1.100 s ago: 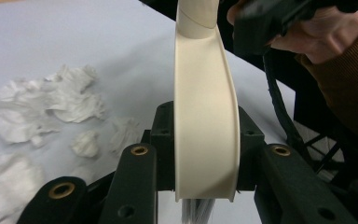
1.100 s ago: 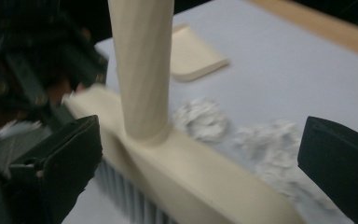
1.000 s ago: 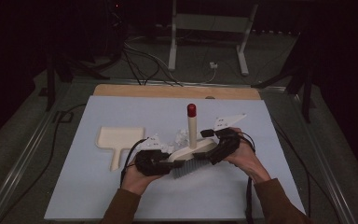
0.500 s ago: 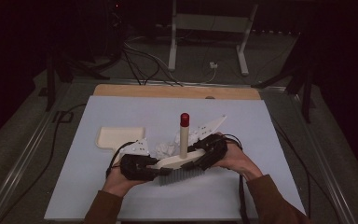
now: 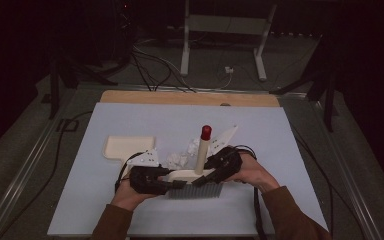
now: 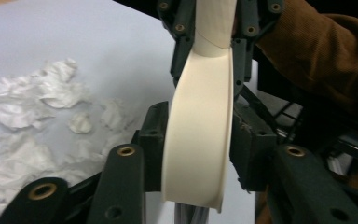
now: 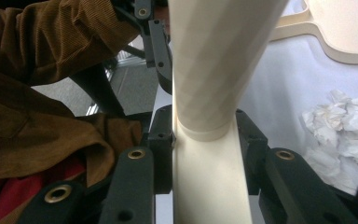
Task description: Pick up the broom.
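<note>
Two grippers meet over the pale blue surface (image 5: 280, 150), which takes up most of the high view. Next in size, a cream dustpan (image 5: 128, 147) lies flat at the left, well apart from the right hand. Nearer the middle, a cream brush (image 5: 200, 177) stands with its grey bristles down on the surface and its handle (red-tipped) rising upright. The left gripper (image 5: 152, 181) has its jaws pinching one end of the brush's cream back, and the right gripper (image 5: 220, 167) has its jaws pinching the same back at the foot of the handle. Smallest, crumpled white paper scraps (image 5: 180, 159) lie just behind the brush, between it and the dustpan.
</note>
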